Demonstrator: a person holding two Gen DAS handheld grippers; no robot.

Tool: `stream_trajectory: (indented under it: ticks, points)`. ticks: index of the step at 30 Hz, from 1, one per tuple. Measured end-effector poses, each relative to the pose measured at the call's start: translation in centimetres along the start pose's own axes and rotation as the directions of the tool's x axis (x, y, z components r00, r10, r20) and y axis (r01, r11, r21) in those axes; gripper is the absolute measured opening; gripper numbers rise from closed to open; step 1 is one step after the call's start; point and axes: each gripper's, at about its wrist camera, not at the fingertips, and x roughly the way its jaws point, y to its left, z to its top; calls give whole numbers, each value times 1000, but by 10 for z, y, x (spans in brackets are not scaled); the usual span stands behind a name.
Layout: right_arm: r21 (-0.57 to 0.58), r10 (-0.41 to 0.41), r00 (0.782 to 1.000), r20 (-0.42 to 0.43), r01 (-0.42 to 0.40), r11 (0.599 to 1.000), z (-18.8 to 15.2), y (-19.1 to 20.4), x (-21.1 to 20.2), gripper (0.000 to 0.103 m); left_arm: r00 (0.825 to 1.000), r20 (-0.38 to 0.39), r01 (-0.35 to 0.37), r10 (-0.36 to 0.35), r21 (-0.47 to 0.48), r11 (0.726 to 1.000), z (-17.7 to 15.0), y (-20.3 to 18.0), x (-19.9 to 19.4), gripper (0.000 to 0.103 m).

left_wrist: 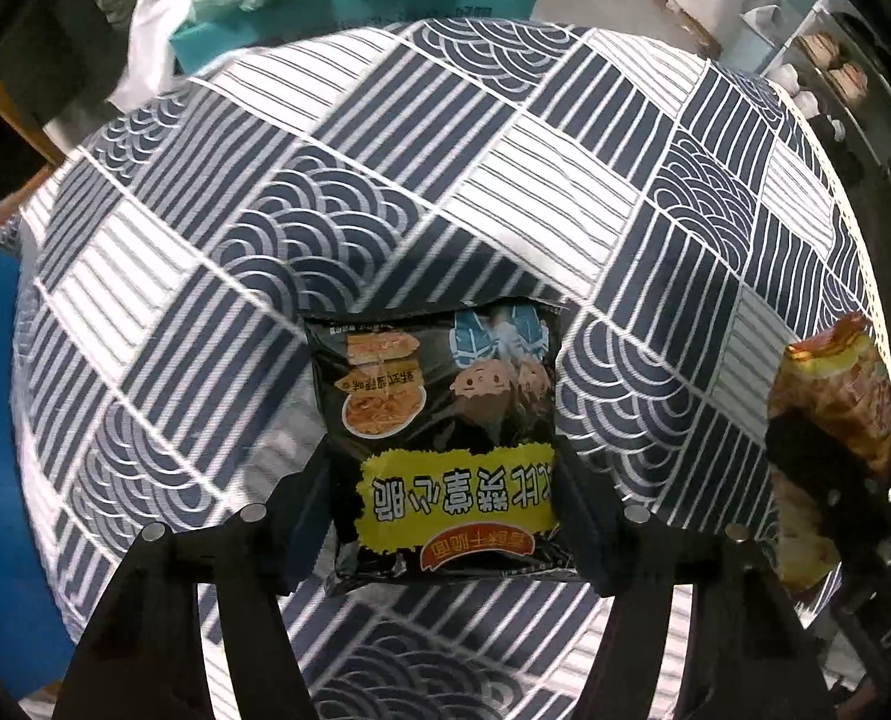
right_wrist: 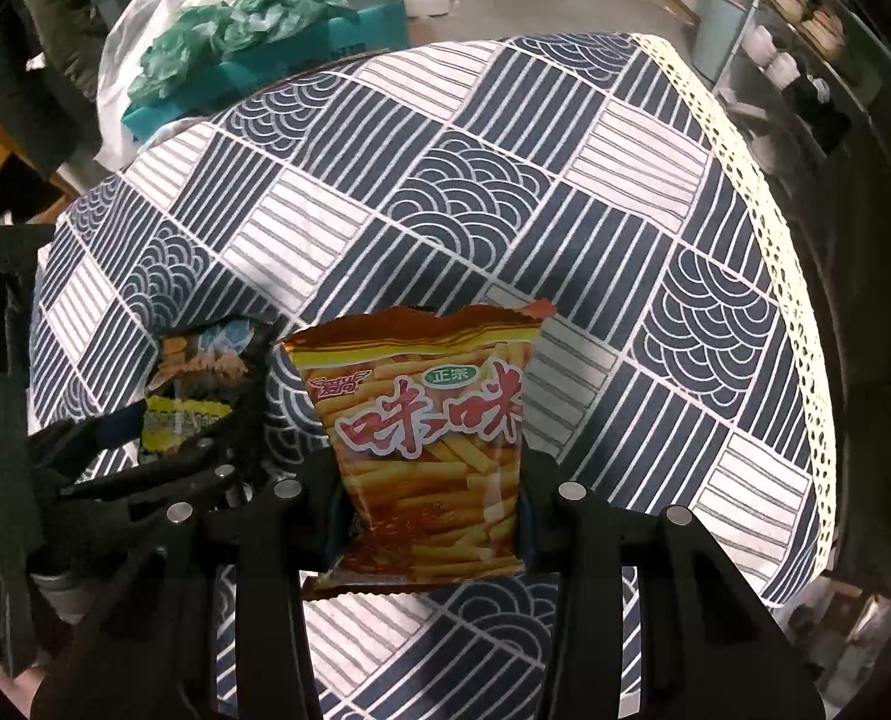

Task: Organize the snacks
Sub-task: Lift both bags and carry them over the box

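Black crinkly snack packet (left_wrist: 439, 444) clamped between the left gripper (left_wrist: 445, 516) fingers, held above the blue-white patterned tablecloth (left_wrist: 385, 192). Right gripper (right_wrist: 433, 516) pinches the lower part of the glossy orange fries-print bag (right_wrist: 427, 444), jaws narrowed to bag width. Both bags upright, side by side.

Patterned tablecloth (left_wrist: 385, 192); teal box (right_wrist: 301, 54); shelf (right_wrist: 805, 42).

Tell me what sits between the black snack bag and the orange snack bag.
Nothing but patterned tablecloth. In the right wrist view, the black snack bag and the orange snack bag are held side by side, cloth showing between them.
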Motion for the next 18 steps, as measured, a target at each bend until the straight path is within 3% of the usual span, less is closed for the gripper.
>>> stream_trajectory:
  ticks: [11, 18]
  points:
    - [-103, 19, 999, 46, -14, 995, -1, 48, -25, 41, 991, 121, -52, 50, 17, 998, -9, 50, -66, 68]
    - [-183, 32, 996, 80, -17, 983, -1, 87, -45, 41, 979, 192, -70, 68, 5, 998, 4, 82, -104, 68]
